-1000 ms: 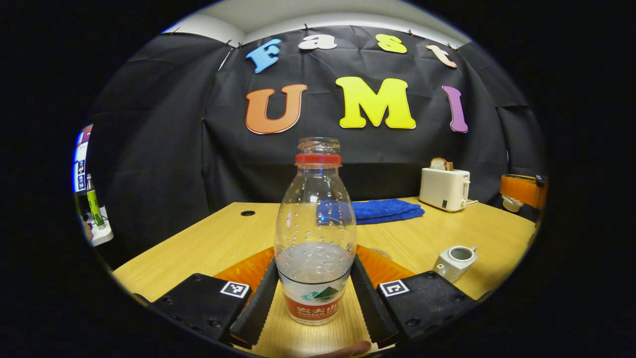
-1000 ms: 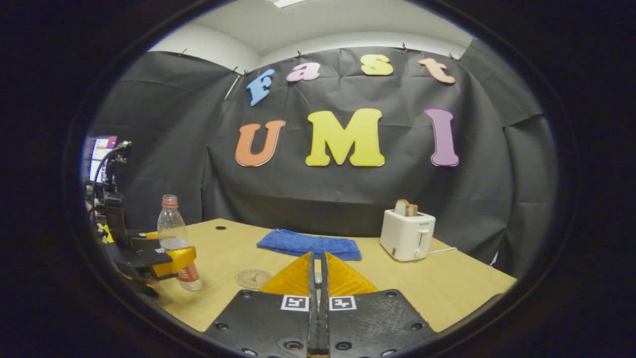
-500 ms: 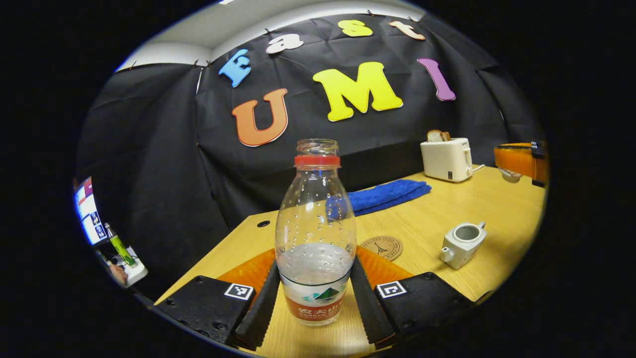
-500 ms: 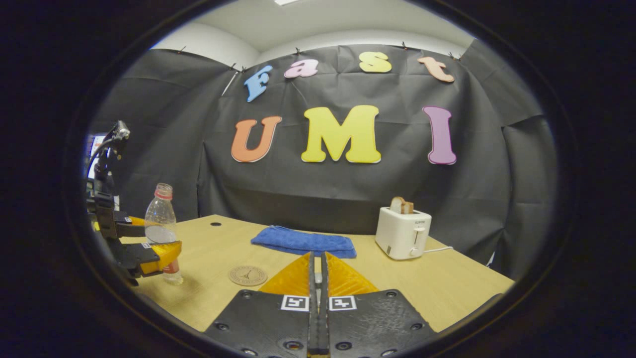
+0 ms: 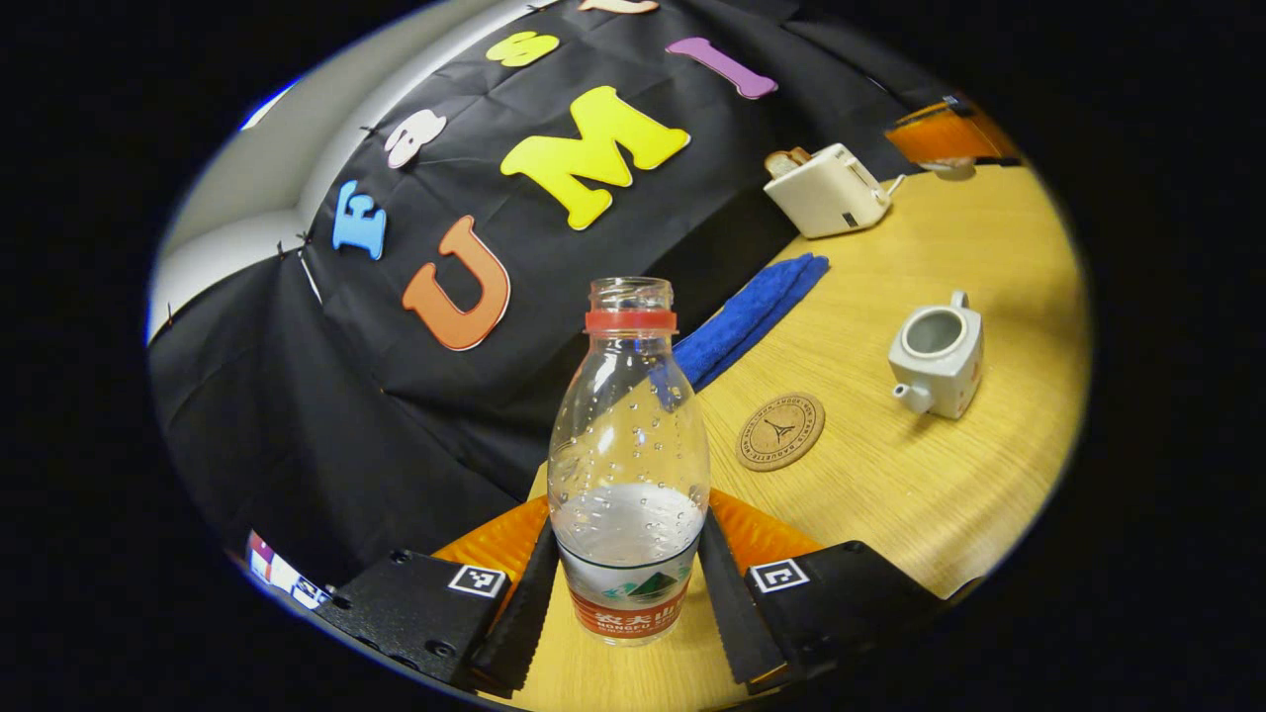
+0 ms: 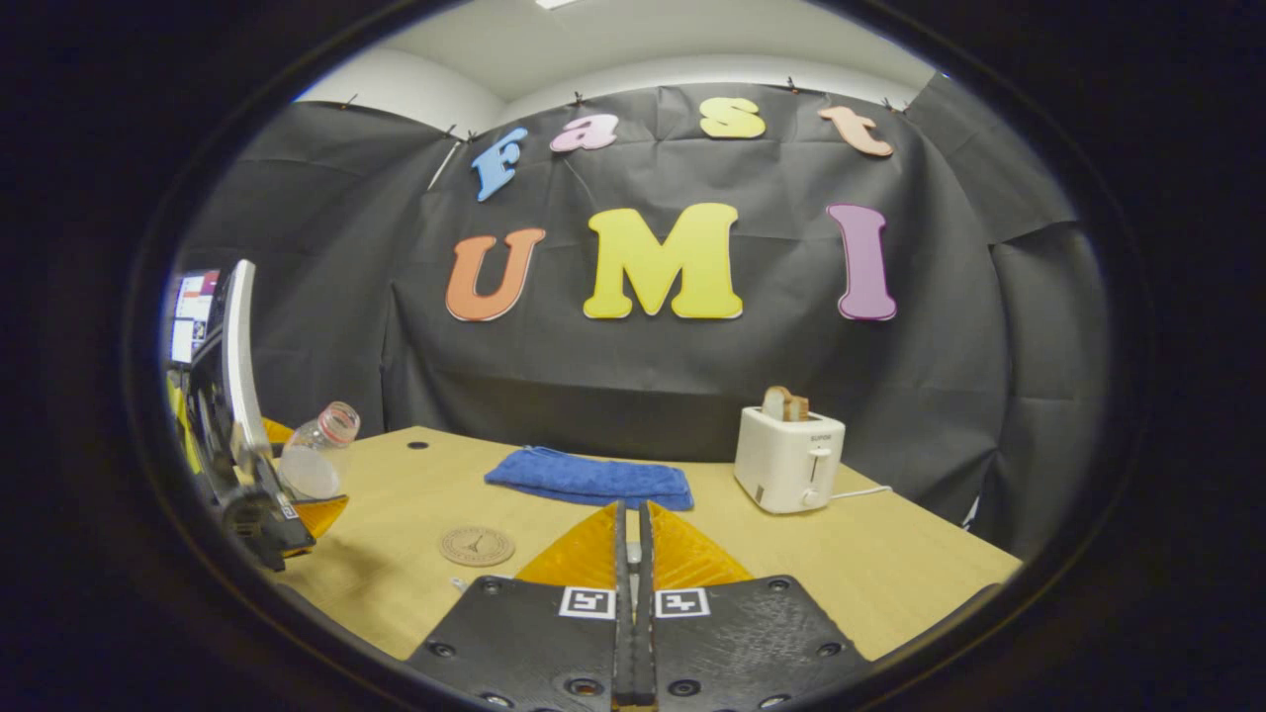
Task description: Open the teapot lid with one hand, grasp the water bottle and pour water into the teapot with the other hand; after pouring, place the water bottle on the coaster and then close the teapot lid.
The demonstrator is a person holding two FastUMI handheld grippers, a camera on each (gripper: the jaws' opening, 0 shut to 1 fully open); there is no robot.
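In the left gripper view the left tool (image 5: 627,593) is clamped on the water bottle (image 5: 629,465), one finger pressing each side of its lower body at about 6 o'clock in the picture. The bottle has no cap, shows a red ring under its open mouth, and is roughly a third full of water with droplets on the inside wall. The whole scene sits tilted in this view, the table (image 5: 890,494) sloping up toward 2 o'clock. Just right of the bottle's shoulder a folded blue towel (image 5: 752,314) lies on the table, and near it, toward 3 o'clock of the bottle, rests the round coaster (image 5: 780,431), bare on top. Farther right, well apart from the coaster, stands the white teapot (image 5: 938,349), its top open and its spout pointing toward 7 o'clock. A white toaster (image 5: 826,188) with bread in it sits at the far table edge near 1 o'clock. In the right gripper view the left tool (image 6: 287,509) appears at 9 o'clock holding the bottle (image 6: 318,460) leaning over, mouth toward 1 o'clock, above the table's left end. At 6 o'clock the right tool (image 6: 630,554) has its fingers pressed together; whether anything is pinched between them cannot be made out.
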